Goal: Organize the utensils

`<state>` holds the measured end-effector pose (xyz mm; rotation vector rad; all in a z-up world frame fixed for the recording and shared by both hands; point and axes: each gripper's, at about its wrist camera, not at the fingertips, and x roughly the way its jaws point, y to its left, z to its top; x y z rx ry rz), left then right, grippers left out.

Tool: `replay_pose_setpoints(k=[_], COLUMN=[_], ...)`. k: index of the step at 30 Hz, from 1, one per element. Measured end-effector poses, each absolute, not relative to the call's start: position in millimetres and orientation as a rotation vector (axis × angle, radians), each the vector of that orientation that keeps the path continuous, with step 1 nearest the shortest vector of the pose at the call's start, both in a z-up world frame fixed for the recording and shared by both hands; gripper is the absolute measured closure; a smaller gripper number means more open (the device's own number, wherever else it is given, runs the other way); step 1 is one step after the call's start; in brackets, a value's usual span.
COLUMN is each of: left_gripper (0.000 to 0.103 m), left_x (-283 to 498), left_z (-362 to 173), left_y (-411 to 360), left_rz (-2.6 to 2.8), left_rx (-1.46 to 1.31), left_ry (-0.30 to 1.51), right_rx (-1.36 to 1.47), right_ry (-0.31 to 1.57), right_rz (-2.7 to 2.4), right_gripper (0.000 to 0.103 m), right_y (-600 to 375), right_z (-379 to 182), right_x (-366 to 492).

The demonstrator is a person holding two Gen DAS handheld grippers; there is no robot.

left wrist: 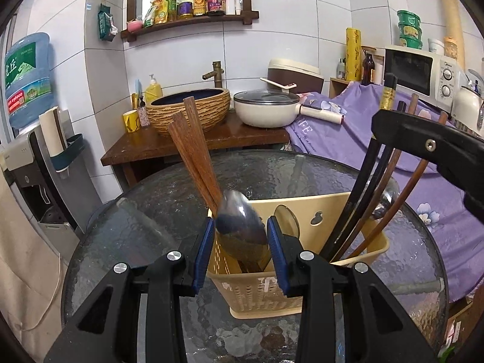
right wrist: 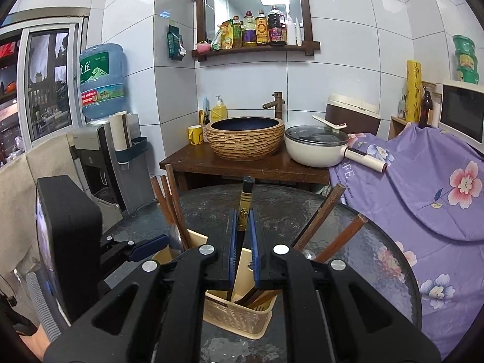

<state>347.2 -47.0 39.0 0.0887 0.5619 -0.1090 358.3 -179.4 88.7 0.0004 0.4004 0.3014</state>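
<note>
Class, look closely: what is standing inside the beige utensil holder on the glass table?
In the holder: a metal spoon between the left gripper's fingers, brown wooden chopsticks, and a black gold-banded chopstick clamped by the right gripper. Their lower ends are hidden by its walls.

White tiled walls surround a wooden-framed mirror above a bottle shelf. A window sits left; a purple floral cloth drapes right.
</note>
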Motion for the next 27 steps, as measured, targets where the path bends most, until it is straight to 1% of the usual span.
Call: replay_pose_setpoints(k=[1, 2, 3, 4, 6, 7, 8, 9, 10, 11, 12, 13, 14, 15, 16, 20, 27], left_gripper=[0.067, 0.067, 0.064, 0.062, 0.052, 0.051, 0.048, 0.043, 0.040, 0.034, 0.027, 0.024, 0.018, 0.009, 0.005, 0.006, 0.006], left_x=[346, 342, 341, 338, 329, 325, 319, 315, 306, 301, 291, 285, 275, 265, 247, 196, 113], left_z=[39, 40, 41, 42, 45, 45, 46, 47, 49, 50, 51, 52, 52, 52, 51, 42, 8], left_y=[-48, -50, -50, -50, -49, -49, -48, -49, -49, -49, -49, -48, -47, -45, -40, -28, -9], left_rz=[-0.113, -0.119, -0.123, -0.125, -0.123, -0.123, -0.126, -0.129, -0.139, -0.143, -0.151, -0.157, -0.163, -0.168, -0.176, -0.174, -0.081], left_rx=[0.093, 0.096, 0.098, 0.099, 0.096, 0.096, 0.097, 0.099, 0.104, 0.106, 0.109, 0.105, 0.095, 0.082, 0.060, 0.060, 0.093], left_ry=[0.559, 0.554, 0.550, 0.545, 0.521, 0.513, 0.502, 0.493, 0.474, 0.464, 0.446, 0.431, 0.409, 0.383, 0.337, 0.237, 0.227], right_rx=[0.003, 0.008, 0.012, 0.008, -0.001, -0.003, -0.005, -0.007, -0.009, -0.008, -0.005, -0.001, 0.006, 0.020, 0.028, -0.008, -0.054], right_ry=[0.390, 0.378, 0.366, 0.346, 0.325, 0.316, 0.301, 0.290, 0.272, 0.257, 0.241, 0.234, 0.229, 0.226, 0.224, 0.211, 0.241], right_rz=[0.298, 0.299, 0.296, 0.287, 0.281, 0.277, 0.271, 0.270, 0.270, 0.266, 0.260, 0.256, 0.251, 0.251, 0.269, 0.302, 0.278], right_gripper=[0.075, 0.059, 0.056, 0.055, 0.055, 0.054, 0.049, 0.046, 0.037, 0.027, 0.023, 0.017, 0.009, 0.005, 0.005, 0.005, 0.005], right_y=[-181, -183, -185, -187, -191, -193, -196, -198, -201, -203, -206, -207, -209, -211, -212, -208, -200], right_z=[90, 91, 94, 97, 103, 105, 108, 111, 113, 114, 115, 114, 112, 106, 100, 69, 4], right_x=[356, 354, 352, 348, 342, 339, 333, 329, 321, 314, 305, 298, 289, 276, 265, 216, 141])
